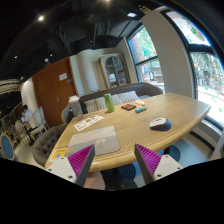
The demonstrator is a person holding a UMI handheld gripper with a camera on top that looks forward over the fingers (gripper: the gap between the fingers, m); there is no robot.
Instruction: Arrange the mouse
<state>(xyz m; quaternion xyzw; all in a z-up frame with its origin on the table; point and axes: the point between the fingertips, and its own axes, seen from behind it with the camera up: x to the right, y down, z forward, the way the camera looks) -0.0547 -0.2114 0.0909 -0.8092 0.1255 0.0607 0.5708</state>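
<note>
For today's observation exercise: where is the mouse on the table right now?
In the gripper view the mouse lies on the wooden table, beyond the open gripper, ahead of its right finger, toward the window side.

A long oval wooden bench (150, 125) fills the middle of the room. On it, toward the window side, sits a pale mouse (158, 122). Farther back lie a dark flat item (128, 106) and a small orange one (140, 108); printed papers (88, 122) rest near the opposite edge, and a green bottle (109, 102) stands upright.
</note>
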